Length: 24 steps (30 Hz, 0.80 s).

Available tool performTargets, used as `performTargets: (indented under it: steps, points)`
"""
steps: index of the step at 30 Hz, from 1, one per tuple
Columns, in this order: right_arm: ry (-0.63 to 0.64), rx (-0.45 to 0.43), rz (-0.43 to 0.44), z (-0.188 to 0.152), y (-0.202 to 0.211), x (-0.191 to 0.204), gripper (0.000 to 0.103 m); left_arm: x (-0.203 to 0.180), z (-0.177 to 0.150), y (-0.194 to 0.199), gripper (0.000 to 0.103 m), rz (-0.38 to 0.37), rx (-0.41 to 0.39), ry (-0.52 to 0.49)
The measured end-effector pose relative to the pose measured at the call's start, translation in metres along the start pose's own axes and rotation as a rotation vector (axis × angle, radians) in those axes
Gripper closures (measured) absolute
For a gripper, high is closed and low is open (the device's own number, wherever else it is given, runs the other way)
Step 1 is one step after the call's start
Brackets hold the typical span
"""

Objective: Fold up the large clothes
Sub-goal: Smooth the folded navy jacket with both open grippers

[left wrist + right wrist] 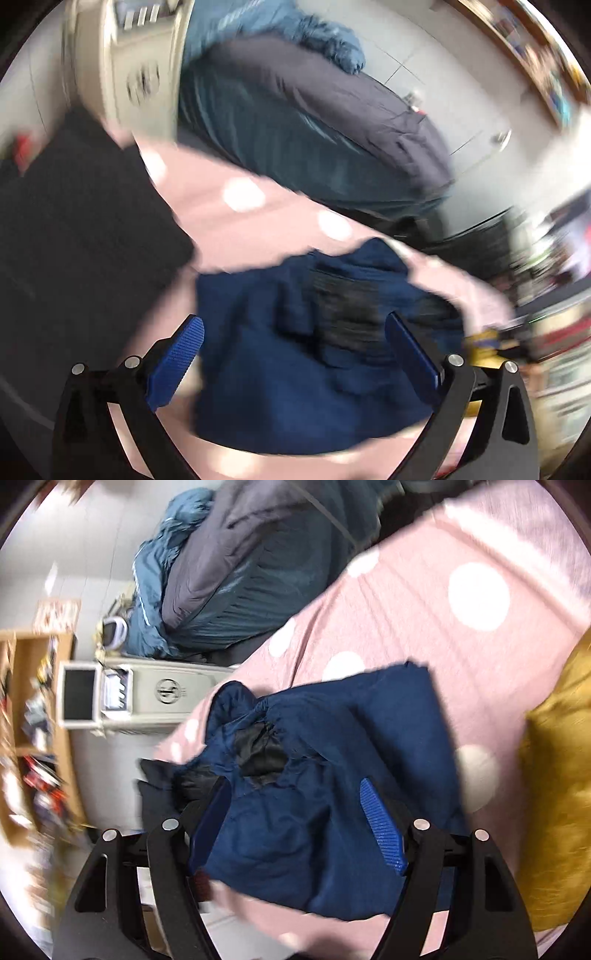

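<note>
The navy jacket (325, 794) lies bunched on the pink dotted bedsheet (424, 627), and both the left tongs (295, 354) and right tongs (295, 830) hang above it spread wide and empty, apparently released so the fold can settle.

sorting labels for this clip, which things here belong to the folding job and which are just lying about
Part of the job:
- navy jacket, bunched on the pink spotted sheet
- left tongs, open above it
- right tongs, open above it

Just lying about:
- yellow cushion
- grey and teal duvet
- heater
- shelf
</note>
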State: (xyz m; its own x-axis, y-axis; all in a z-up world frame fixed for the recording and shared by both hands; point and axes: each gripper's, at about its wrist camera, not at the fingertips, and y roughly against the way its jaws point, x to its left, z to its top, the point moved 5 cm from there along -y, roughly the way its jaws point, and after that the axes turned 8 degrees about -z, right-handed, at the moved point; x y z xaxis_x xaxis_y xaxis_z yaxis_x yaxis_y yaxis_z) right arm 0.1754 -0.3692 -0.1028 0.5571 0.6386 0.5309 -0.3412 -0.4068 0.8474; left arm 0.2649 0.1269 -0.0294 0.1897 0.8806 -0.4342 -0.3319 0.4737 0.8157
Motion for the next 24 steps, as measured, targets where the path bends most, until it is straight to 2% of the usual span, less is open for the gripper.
performTargets:
  steps: [2,4,7,12,14,17,20,23,24]
  points:
    - [0.068,-0.070,-0.079,-0.007,0.011,0.007,0.031,-0.002,-0.011,-0.002,0.007,0.052,-0.002,-0.032]
    - [0.127,-0.137,-0.152,-0.013,0.020,0.010,0.031,0.000,-0.025,-0.009,0.007,0.063,0.012,-0.030]
    - [0.190,-0.217,-0.247,-0.021,0.032,0.007,0.028,0.012,-0.052,-0.023,0.007,0.055,0.040,0.018]
    - [0.237,-0.281,-0.380,-0.025,0.037,-0.017,0.028,0.052,-0.091,-0.045,0.007,0.071,0.085,0.121]
    - [0.266,-0.276,-0.414,-0.026,0.033,-0.024,0.028,0.063,-0.098,-0.051,0.007,0.062,0.085,0.152]
    - [0.352,-0.224,-0.445,-0.033,0.015,-0.025,0.028,0.068,-0.103,-0.068,0.007,0.062,0.109,0.161]
    - [0.423,-0.154,-0.446,-0.039,-0.012,-0.019,0.028,0.063,-0.102,-0.094,0.007,0.095,0.137,0.100]
    - [0.466,-0.140,-0.468,-0.042,-0.037,-0.011,0.029,0.049,-0.101,-0.124,0.008,0.112,0.172,0.030]
    - [0.475,-0.120,-0.463,-0.044,-0.047,-0.008,0.039,0.041,-0.102,-0.134,0.008,0.110,0.191,-0.002]
